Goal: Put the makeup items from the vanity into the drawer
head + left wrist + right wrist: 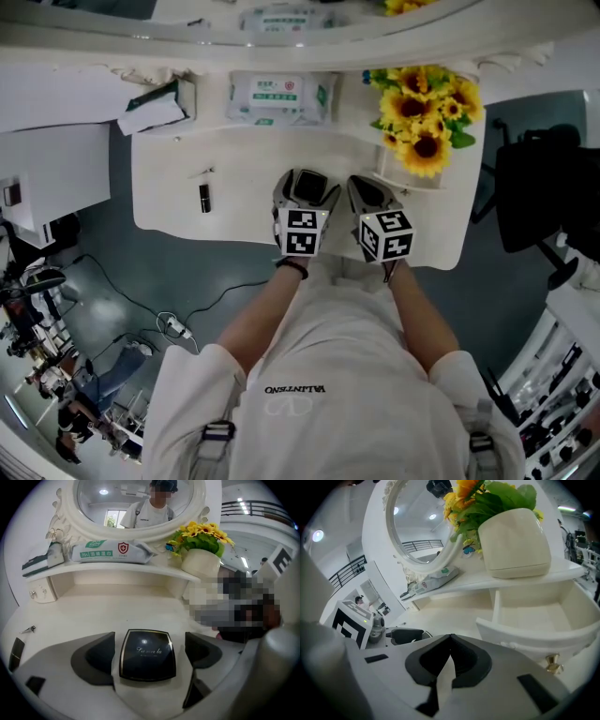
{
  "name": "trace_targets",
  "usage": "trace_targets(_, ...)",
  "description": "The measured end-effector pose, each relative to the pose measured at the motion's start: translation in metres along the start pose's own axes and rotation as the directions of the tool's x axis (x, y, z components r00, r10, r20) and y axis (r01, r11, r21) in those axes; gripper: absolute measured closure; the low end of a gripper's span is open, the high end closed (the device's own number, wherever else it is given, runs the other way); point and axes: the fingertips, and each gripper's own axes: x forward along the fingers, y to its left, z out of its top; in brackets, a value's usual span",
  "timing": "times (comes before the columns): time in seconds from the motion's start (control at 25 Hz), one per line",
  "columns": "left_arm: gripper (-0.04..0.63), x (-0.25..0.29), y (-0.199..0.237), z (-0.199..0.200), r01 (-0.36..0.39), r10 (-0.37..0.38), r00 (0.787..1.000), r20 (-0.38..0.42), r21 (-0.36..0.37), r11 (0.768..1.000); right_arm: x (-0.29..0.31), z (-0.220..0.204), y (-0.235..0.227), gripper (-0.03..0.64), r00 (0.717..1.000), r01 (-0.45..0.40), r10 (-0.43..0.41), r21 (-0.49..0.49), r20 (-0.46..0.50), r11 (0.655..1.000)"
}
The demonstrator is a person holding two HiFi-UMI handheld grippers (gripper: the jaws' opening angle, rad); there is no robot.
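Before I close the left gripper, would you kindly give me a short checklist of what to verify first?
1. Compact centred between the left gripper's jaws: ok.
2. Jaws wide enough to clear the compact's sides: ok, there is a gap on each side.
3. Grip on the compact: not ok, the jaws stand apart and do not touch it.
4. Drawer open to receive it: ok, pulled out below the flower pot.
5. Right gripper free: ok, jaws together with nothing between them.
6. Room inside the drawer: cannot tell, only part of its inside shows.
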Motion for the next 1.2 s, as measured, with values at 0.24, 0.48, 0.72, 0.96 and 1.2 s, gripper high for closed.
trace_targets(0.24, 0.195, 0.002, 0.007, -0.002, -0.077, 0.076, 0.997, 0.017, 0.050, 0.996, 0.001, -0.004, -0.004, 0.606, 1.000, 0.001, -0.001, 0.013, -0.009, 1.000)
trace_targets(0.48, 0.260, 0.000, 0.009, -0.003, -0.089, 0.089, 0.996, 0.009, 0.066, 0.994, 0.000, -0.003, 0.001, 0.606, 1.000, -0.013, 0.013, 0.008, -0.007, 1.000)
trace_targets(0.72, 0.264, -0.001, 0.008, -0.003, -0.093, 0.093, 0.996, -0.009, 0.054, 0.994, -0.005, 0.001, 0.008, 0.606, 1.000, -0.031, 0.031, -0.002, 0.001, 1.000)
trace_targets(0.96, 0.264, -0.014, 0.002, 0.010, -0.094, 0.093, 0.995, 0.022, 0.032, 0.995, -0.013, 0.001, 0.008, 0.606, 0.999, -0.036, 0.036, -0.006, 0.008, 0.999)
trace_targets(1.2, 0.264, -0.027, -0.019, 0.031, -0.064, 0.063, 0.997, 0.045, 0.018, 0.998, -0.039, 0.015, 0.007, 0.606, 0.998, -0.028, 0.029, -0.021, 0.064, 0.999)
